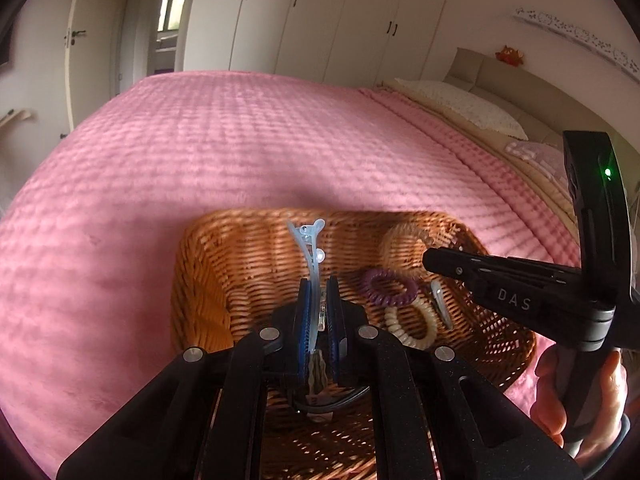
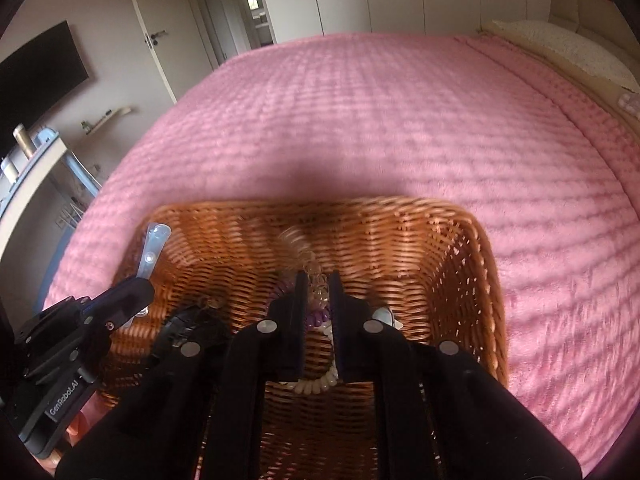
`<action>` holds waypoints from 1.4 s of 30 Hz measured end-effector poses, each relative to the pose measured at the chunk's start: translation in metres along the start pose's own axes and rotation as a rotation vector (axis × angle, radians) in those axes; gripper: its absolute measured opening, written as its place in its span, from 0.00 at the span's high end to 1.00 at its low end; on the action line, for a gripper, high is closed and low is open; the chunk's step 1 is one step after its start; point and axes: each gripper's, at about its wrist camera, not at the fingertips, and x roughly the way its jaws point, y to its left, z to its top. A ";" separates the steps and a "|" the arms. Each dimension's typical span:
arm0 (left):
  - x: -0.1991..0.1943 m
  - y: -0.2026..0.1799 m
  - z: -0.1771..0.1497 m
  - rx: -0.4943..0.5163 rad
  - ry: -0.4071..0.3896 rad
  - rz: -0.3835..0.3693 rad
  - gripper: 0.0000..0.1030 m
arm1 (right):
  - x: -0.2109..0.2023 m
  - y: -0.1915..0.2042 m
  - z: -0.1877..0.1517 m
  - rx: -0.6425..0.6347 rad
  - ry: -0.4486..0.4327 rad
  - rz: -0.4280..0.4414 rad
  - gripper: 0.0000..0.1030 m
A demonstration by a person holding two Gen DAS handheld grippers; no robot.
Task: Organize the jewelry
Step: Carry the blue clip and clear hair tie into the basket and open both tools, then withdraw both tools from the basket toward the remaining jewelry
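Two coil hair ties (image 1: pixel 400 304) in wicker basket (image 1: pixel 200 264)

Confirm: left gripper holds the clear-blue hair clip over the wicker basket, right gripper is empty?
Not quite. The right gripper is shut on a clear spiral hair tie, as the right wrist view shows. The left gripper does hold the clear-blue hair clip over the wicker basket.
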 end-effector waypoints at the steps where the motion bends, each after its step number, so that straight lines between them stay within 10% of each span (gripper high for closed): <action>1: 0.002 0.000 -0.001 0.004 0.004 0.004 0.94 | 0.003 -0.001 -0.001 0.002 0.008 -0.001 0.91; 12: -0.001 -0.001 -0.006 0.003 0.007 -0.007 0.93 | -0.004 -0.006 -0.018 0.030 0.051 0.027 0.89; 20: -0.076 -0.014 -0.021 0.022 -0.117 -0.041 0.59 | -0.065 -0.004 -0.042 0.010 -0.026 0.063 0.70; 23: -0.106 -0.017 -0.031 0.033 -0.150 -0.046 0.57 | -0.094 0.001 -0.056 -0.024 -0.075 0.080 0.48; 31: -0.148 -0.011 -0.075 0.001 -0.169 -0.073 0.57 | -0.132 0.009 -0.105 -0.109 -0.167 0.063 0.48; 42: -0.099 0.017 -0.132 -0.145 -0.020 -0.114 0.57 | -0.090 -0.028 -0.164 0.006 -0.136 0.037 0.62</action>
